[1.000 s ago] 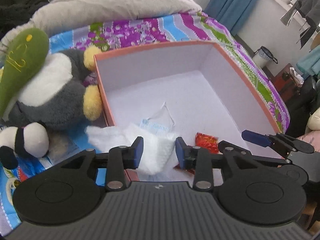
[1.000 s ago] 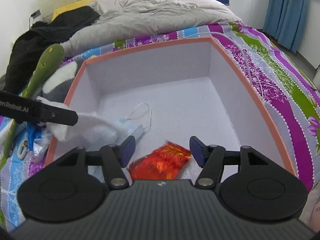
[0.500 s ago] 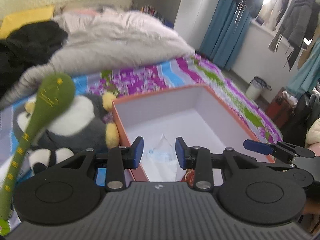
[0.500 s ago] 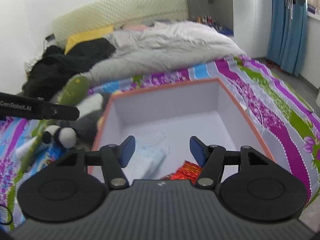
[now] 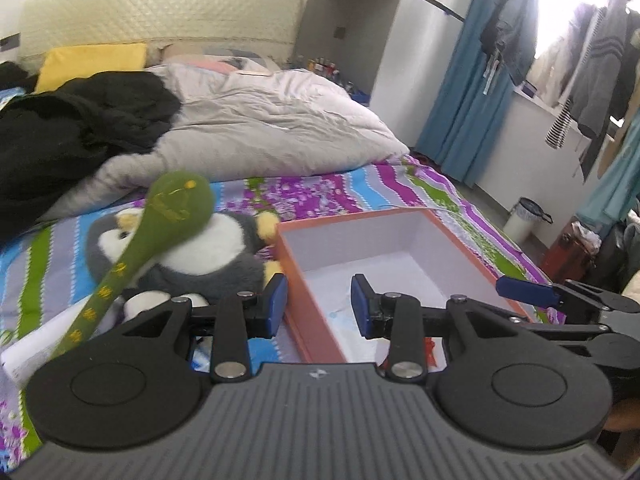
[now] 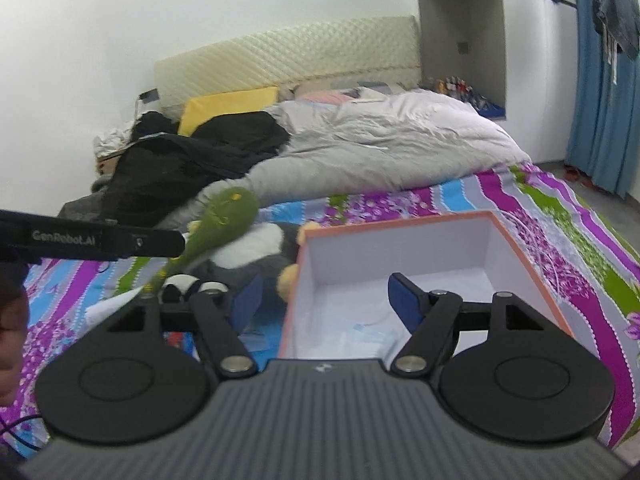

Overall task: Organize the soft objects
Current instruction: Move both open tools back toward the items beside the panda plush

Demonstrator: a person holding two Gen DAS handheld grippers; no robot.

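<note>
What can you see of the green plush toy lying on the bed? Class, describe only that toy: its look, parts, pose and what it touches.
The green plush toy looks like soft olive-green fabric, with a rounded head stitched in yellow lines and a long thin body carrying yellow patterns. It lies slanted, head up toward the duvet, body running down to the left. It rests across the grey and white penguin plush, left of the orange box. Its lower end is hidden behind the left gripper. Neither gripper holds it.
</note>
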